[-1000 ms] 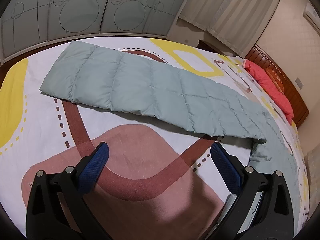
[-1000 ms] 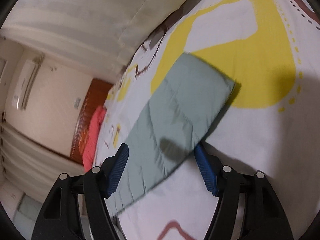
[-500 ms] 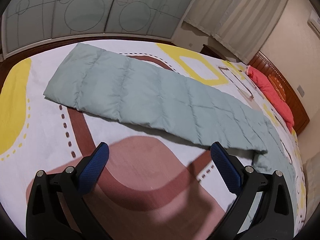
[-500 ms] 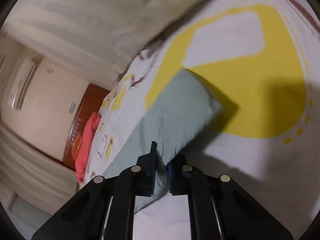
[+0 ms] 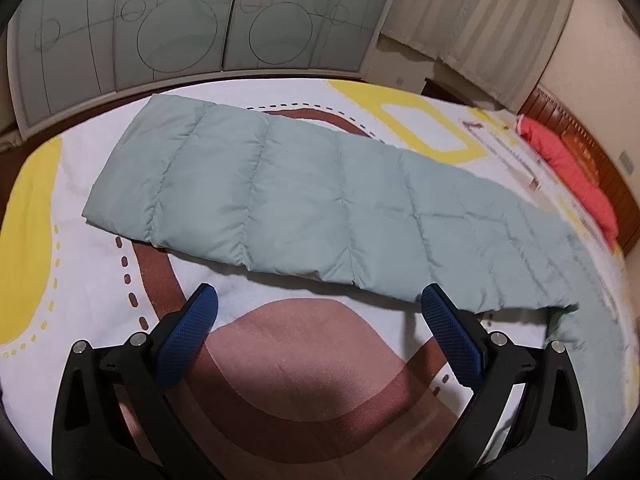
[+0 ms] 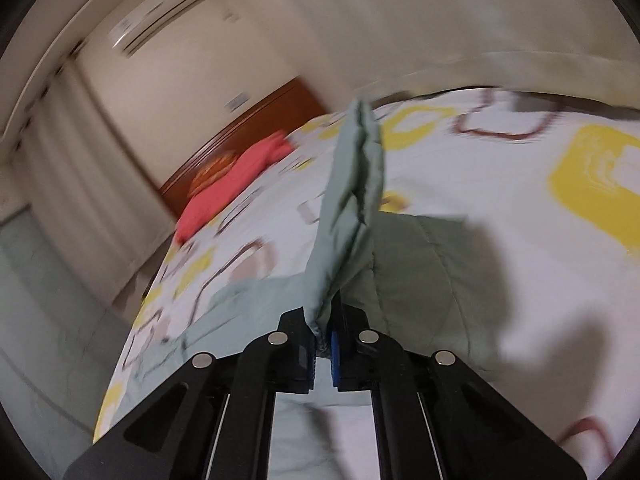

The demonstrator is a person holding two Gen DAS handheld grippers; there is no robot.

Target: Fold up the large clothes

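Observation:
A pale green quilted garment (image 5: 304, 200) lies folded into a long strip across the patterned bedspread (image 5: 280, 360). My left gripper (image 5: 320, 320) is open and empty, hovering just in front of the strip's near edge. My right gripper (image 6: 322, 340) is shut on the end of the green garment (image 6: 352, 196) and holds it lifted off the bed, the cloth standing up between the jaws. The rest of the garment lies in shadow on the bed beneath.
A red pillow (image 5: 572, 168) lies by the wooden headboard (image 5: 592, 148) at the right; it also shows in the right wrist view (image 6: 228, 184). Wardrobe doors (image 5: 180, 28) stand beyond the bed's far edge. Curtains (image 5: 480, 20) hang at the back.
My right gripper closed on the end of the green garment and lifted it up off the bed. My left gripper moved closer to the strip, still open.

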